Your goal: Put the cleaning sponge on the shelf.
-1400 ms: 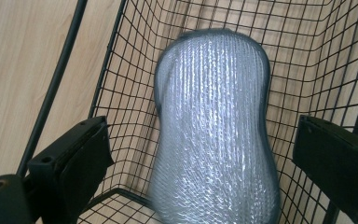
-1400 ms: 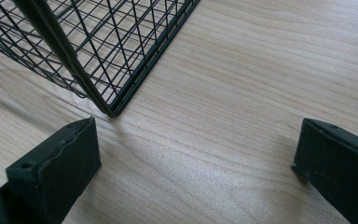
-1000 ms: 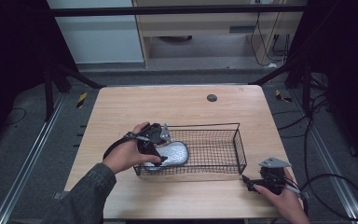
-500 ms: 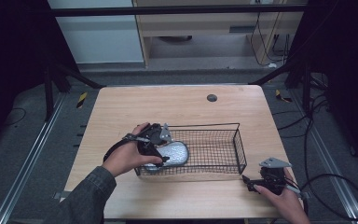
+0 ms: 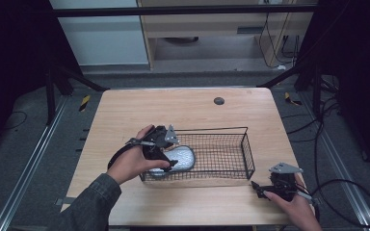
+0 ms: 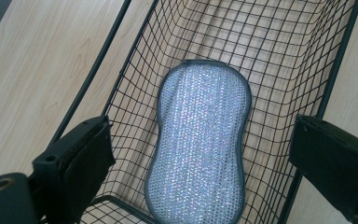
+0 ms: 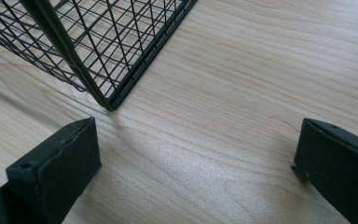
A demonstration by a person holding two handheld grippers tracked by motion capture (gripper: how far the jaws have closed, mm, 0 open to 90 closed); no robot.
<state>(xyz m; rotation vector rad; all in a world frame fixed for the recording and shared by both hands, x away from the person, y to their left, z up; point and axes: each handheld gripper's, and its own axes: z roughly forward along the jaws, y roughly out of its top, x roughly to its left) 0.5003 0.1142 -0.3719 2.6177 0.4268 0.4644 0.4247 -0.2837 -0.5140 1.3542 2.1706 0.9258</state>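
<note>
We count one wire basket (image 5: pixel 221 149), one silvery scrubbing pad (image 5: pixel 178 159) and two grippers on one wooden table (image 5: pixel 173 106). In the high view the basket sits at the centre of the frame, and the pad lies flat on the basket floor at its left end.

In the left gripper view the pad (image 6: pixel 200 144) is a rounded, slightly waisted oblong. Its long axis runs from the bottom of the frame up toward the basket's far end, leaning a little right, along the basket's (image 6: pixel 279 51) length.

Our left gripper (image 5: pixel 166 149) hangs over the basket's left end, its jaws spread wide on either side of the pad and clear of it.

Our right gripper (image 5: pixel 270 188) rests at the lower right of the high view, jaws spread apart over bare wood, with a basket corner (image 7: pixel 107 100) just ahead.
</note>
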